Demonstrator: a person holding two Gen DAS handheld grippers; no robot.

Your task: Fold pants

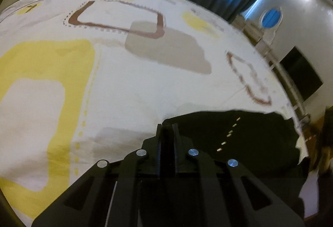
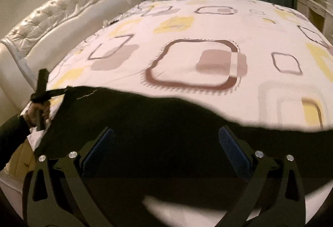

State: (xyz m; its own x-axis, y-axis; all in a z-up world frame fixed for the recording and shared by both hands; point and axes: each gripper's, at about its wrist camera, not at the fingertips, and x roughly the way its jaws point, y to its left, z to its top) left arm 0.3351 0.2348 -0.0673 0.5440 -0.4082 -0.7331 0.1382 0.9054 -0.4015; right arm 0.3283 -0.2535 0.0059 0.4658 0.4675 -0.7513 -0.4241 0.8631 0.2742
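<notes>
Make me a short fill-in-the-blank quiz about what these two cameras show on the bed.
1. The pants spread on the bedsheet are ____ in colour.
2. The left tool has its jaws ____ on the edge of the pants.
3. The right tool hangs above the pants with its jaws ____.
4. The headboard beyond the bed is white and ____.

Missing words: black; shut; open; tufted
</notes>
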